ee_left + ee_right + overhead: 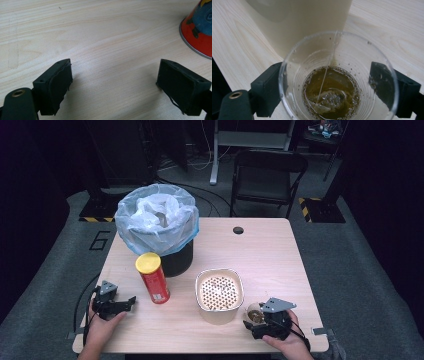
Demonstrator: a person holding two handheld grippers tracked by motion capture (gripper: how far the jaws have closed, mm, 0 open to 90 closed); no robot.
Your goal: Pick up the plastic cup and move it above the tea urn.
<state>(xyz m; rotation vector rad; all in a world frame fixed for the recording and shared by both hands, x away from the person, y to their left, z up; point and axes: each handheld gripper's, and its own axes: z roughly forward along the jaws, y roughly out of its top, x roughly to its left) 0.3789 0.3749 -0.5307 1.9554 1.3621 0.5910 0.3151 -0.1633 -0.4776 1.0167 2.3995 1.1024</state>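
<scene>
A clear plastic cup (337, 82) holding brown liquid and a tea bag with its string stands on the table between the jaws of my right gripper (325, 85). The cup keeps its round shape and the jaws flank it without squeezing. In the high view this cup (254, 311) and the right gripper (256, 320) are at the front right, just beside a white container (219, 292) with a perforated insert. My left gripper (113, 82) is open over bare wood at the front left (131, 301), with nothing between its jaws.
A red can with a yellow lid (153, 278) stands upright right of the left gripper, its base (200, 30) close by. A black bin lined with a pale bag (157, 227) sits at the back left of the wooden table (270, 255). A folding chair (267, 175) stands beyond.
</scene>
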